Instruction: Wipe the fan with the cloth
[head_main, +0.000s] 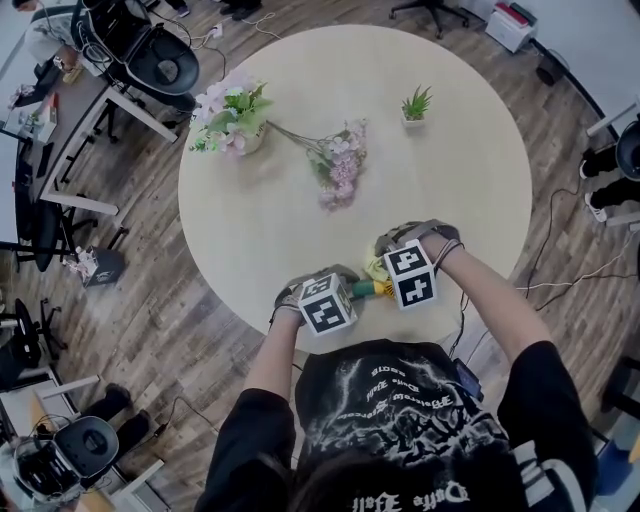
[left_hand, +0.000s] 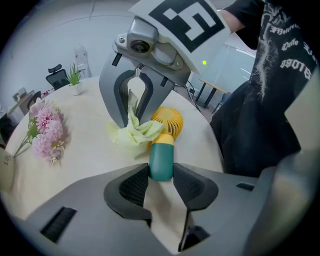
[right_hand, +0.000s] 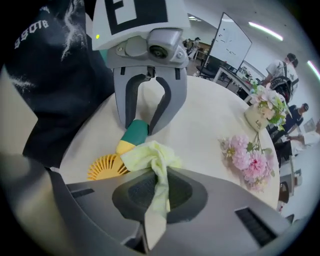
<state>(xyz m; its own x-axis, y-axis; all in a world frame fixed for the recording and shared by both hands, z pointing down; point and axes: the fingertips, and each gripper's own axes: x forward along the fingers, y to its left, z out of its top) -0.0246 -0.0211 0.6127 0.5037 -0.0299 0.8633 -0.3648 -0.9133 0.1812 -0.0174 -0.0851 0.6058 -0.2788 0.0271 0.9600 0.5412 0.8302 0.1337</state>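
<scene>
A small hand fan lies at the round table's near edge, with a yellow head and a green handle. My left gripper is shut on that handle; both pads press its sides. A pale yellow-green cloth hangs bunched from my right gripper, which is shut on it. The cloth rests against the fan head where it meets the handle. In the head view both grippers meet over the fan, left gripper and right gripper close together, their jaws hidden under the marker cubes.
On the round table stand a vase of flowers at the far left, a loose pink flower spray in the middle and a small potted plant at the far right. Office chairs and desks ring the table.
</scene>
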